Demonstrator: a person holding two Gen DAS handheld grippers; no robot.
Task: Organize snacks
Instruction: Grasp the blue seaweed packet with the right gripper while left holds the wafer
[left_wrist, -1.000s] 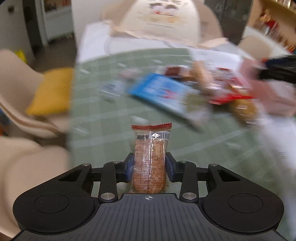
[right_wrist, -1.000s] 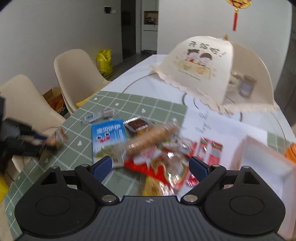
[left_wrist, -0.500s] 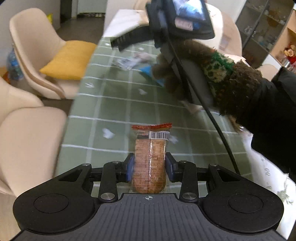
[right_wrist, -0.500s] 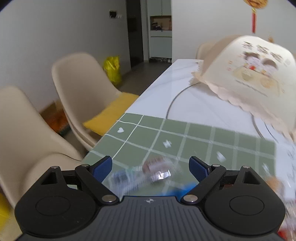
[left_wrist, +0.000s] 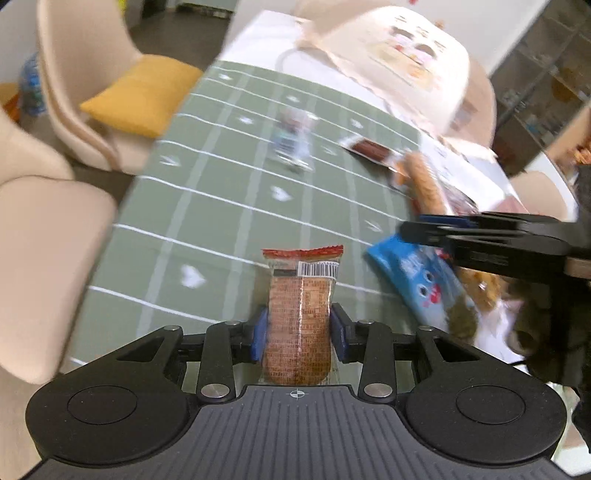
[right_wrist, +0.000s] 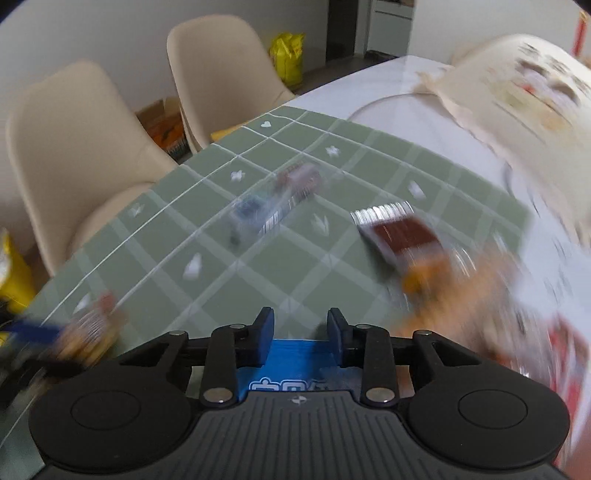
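Note:
My left gripper (left_wrist: 297, 328) is shut on a clear packet of brown biscuits (left_wrist: 299, 314) with a red top seal, held upright over the green checked tablecloth (left_wrist: 221, 206). In the right wrist view that packet (right_wrist: 92, 325) is a blur at the far left. My right gripper (right_wrist: 300, 328) is low over the cloth, its jaws closing, with the edge of a blue snack packet (right_wrist: 291, 350) between them. From the left wrist view, the right gripper (left_wrist: 410, 230) reaches in from the right, over the blue packet (left_wrist: 421, 280).
Small clear-wrapped snacks (right_wrist: 273, 206) and a brown packet (right_wrist: 402, 236) lie farther out on the cloth. A heap of orange and red snacks (left_wrist: 424, 184) sits to the right. A beige food cover (left_wrist: 399, 62) stands behind. Beige chairs with a yellow cushion (left_wrist: 140, 92) line the left edge.
My right gripper swung away from the far small snacks, came down onto the blue packet, and its jaws narrowed. My left gripper rolled and kept its hold on the biscuit packet.

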